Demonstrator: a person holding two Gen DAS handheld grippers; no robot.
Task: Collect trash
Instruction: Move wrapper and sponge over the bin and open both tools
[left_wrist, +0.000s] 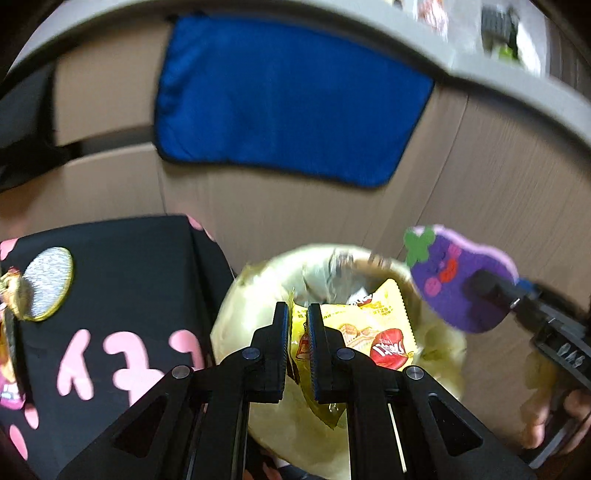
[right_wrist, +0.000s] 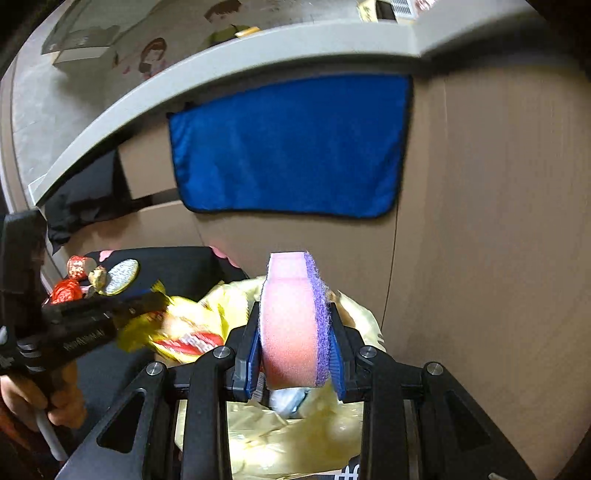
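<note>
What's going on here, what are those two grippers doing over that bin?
A person is collecting trash with two handheld grippers. The left gripper is shut on a yellow snack wrapper, holding it over the bin lined with a yellowish bag. The right gripper clamps a pink and purple sponge above the same bin. Neither item has been released yet.

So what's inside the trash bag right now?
In the trash bag some crumpled clear plastic shows near the far rim. The yellow wrapper, held by the left gripper, hangs over the opening and covers whatever lies deeper.
</note>
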